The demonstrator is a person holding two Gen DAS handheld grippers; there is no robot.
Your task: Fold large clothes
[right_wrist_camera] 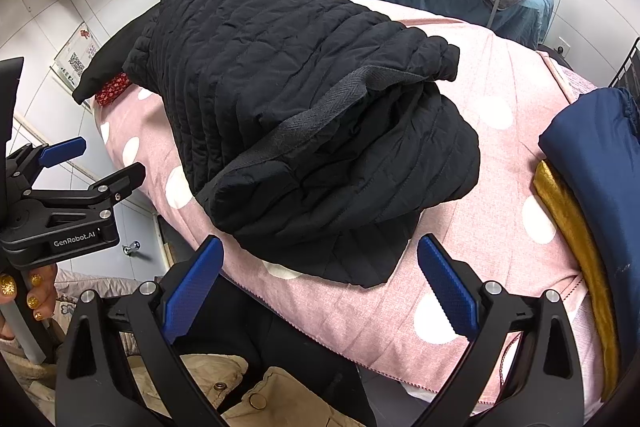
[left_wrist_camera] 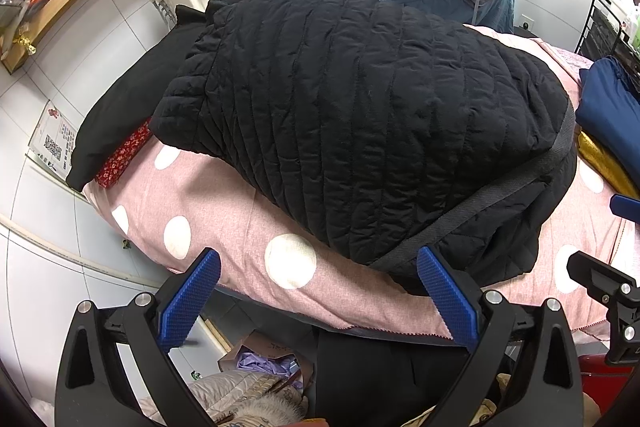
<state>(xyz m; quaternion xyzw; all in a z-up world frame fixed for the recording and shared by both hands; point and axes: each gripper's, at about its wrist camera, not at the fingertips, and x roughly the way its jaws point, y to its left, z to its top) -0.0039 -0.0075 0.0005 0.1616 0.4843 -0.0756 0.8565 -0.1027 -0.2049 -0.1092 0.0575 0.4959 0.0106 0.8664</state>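
1. On my left wrist feed, the left tongs (left_wrist_camera: 318, 291) are spread wide and released, with nothing between the blue pads (left_wrist_camera: 188, 303). They hang just off the near edge of the bed (left_wrist_camera: 224, 227), over its pink cover with white dots.
2. Same feed: the black quilted jacket (left_wrist_camera: 360, 115) lies folded in a thick bundle on the bed, filling most of my view. A dark woven band (left_wrist_camera: 516, 187) runs along its near right edge. One sleeve (left_wrist_camera: 116, 131) trails off the bed's left end, over a red patterned cloth (left_wrist_camera: 124, 155).
3. Same feed, right margin: a navy garment (left_wrist_camera: 608, 115) sits on a gold one (left_wrist_camera: 604, 163), apart from the jacket. Part of the right tongs (left_wrist_camera: 600, 279) shows at the lower right.
4. On my right wrist feed, the right tongs (right_wrist_camera: 320, 287) are likewise released and empty, held near the jacket's (right_wrist_camera: 304, 107) closest corner without touching it.
5. Same feed: the jacket lies towards the bed's (right_wrist_camera: 500, 211) left side, its upper layer folded over the lower.
6. Same feed, left edge: a hand (right_wrist_camera: 28, 295) grips the handle of the left tongs (right_wrist_camera: 88, 163), whose jaws stand apart.
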